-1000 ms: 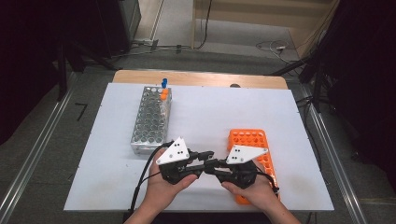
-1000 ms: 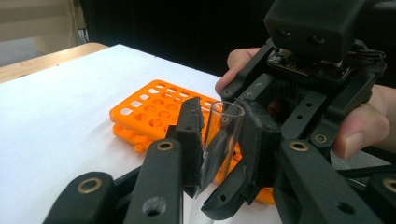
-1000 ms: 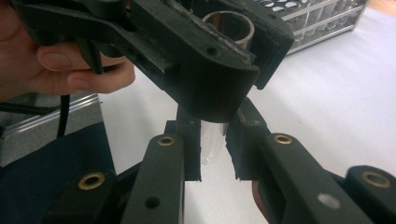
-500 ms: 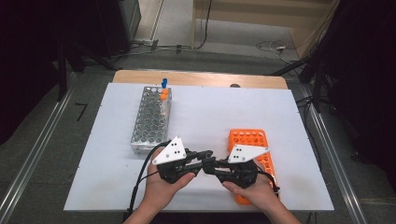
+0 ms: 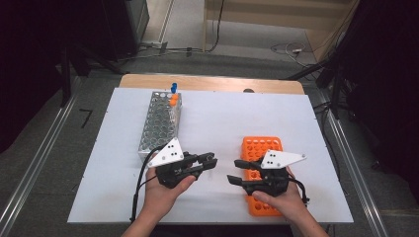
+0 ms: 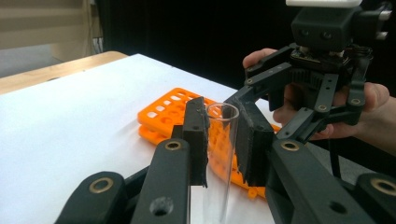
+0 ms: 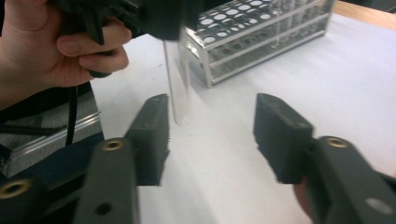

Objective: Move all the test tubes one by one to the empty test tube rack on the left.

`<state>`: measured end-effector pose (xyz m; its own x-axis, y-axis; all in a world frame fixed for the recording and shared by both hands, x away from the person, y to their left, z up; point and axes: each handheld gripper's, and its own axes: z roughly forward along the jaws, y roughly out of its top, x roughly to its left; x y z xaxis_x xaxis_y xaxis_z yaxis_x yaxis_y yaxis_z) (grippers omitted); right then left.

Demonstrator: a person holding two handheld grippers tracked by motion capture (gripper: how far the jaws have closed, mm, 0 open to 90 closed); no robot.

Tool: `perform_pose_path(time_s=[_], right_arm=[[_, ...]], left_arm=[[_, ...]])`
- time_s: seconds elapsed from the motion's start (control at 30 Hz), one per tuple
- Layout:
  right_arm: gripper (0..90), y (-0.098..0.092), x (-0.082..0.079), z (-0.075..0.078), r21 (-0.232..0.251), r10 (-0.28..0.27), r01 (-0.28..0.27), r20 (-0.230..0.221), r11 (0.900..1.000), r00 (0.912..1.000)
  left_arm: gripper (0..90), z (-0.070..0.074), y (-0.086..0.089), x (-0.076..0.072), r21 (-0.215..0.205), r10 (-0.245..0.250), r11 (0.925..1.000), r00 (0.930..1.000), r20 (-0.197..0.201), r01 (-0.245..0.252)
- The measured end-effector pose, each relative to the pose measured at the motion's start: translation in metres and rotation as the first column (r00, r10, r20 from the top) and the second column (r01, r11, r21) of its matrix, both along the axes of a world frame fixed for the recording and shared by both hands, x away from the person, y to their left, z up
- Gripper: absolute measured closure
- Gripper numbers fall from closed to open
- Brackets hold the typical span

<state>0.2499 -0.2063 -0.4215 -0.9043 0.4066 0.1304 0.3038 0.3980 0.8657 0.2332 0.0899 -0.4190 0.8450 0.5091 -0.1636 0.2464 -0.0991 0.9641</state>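
Observation:
A clear glass test tube (image 6: 219, 154) stands upright between the pads of my left gripper (image 6: 222, 140), which is shut on it. From the right gripper view the tube (image 7: 177, 84) hangs down from that gripper, its round bottom above the white table. My right gripper (image 7: 210, 135) is open. Its jaws have just been opening, with nothing pressed between them, and the tube hangs just past its left jaw. In the high view, the left gripper (image 5: 210, 159) and right gripper (image 5: 236, 170) face each other a short gap apart at the table's front.
An orange rack (image 5: 262, 148) lies flat under the right hand. A metal tube rack (image 5: 160, 123) stands at the left, with a blue-capped tube (image 5: 173, 88) and orange-capped tubes (image 5: 173, 100) at its far end. The white tabletop (image 5: 222, 118) sits on a wooden table.
The right gripper's jaws have opened and let go of the tube. The two grippers have drawn apart, the left carrying the tube leftward.

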Motion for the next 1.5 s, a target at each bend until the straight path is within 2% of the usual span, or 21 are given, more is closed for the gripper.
perform_pose_path(time_s=[0.17, 0.27, 0.43, 0.53, 0.67, 1.03, 1.17, 1.3, 1.5], right_arm=[[16.9, -0.017, 0.002, -0.003, -0.019, -0.047, 0.047, 0.01, 0.999, 0.9988], [9.8, -0.027, 0.003, -0.005, -0.023, -0.073, 0.073, 0.01, 0.997, 0.9973], [6.7, -0.048, 0.004, -0.009, -0.008, -0.104, 0.104, -0.012, 0.995, 0.9945], [2.0, -0.058, 0.004, -0.01, 0.004, -0.121, 0.121, -0.005, 0.993, 0.9927], [1.9, -0.07, 0.005, -0.012, 0.004, -0.133, 0.133, -0.002, 0.991, 0.9912], [1.8, -0.093, 0.006, -0.017, 0.001, -0.194, 0.194, 0.007, 0.981, 0.9811], [1.6, -0.102, 0.009, -0.019, 0.002, -0.211, 0.21, 0.01, 0.978, 0.9775], [1.6, -0.108, 0.013, -0.023, -0.005, -0.229, 0.229, 0.001, 0.973, 0.9734], [1.6, -0.113, 0.016, -0.028, -0.013, -0.241, 0.241, -0.005, 0.97, 0.9704]], left_arm=[[76.3, 0.001, 0.013, 0.006, -0.008, 0.041, 0.9991, 0.9991, 0.003, -0.041], [76.3, 0.004, 0.024, 0.011, -0.02, 0.074, 0.997, 0.9972, 0.003, -0.074], [76.3, 0.008, 0.039, 0.019, -0.022, 0.117, 0.9929, 0.993, 0.015, -0.117], [76.3, 0.011, 0.048, 0.025, -0.014, 0.145, 0.9894, 0.9892, 0.023, -0.144], [76.3, 0.015, 0.059, 0.033, -0.018, 0.181, 0.9834, 0.9829, 0.032, -0.181], [76.3, 0.016, 0.086, 0.06, -0.018, 0.294, 0.9558, 0.9549, 0.04, -0.294], [76.3, 0.015, 0.094, 0.072, -0.03, 0.337, 0.9412, 0.9404, 0.041, -0.336], [76.3, 0.012, 0.1, 0.082, -0.056, 0.386, 0.9216, 0.9218, 0.035, -0.384], [76.3, 0.006, 0.103, 0.096, -0.068, 0.438, 0.8976, 0.8981, 0.035, -0.435]])
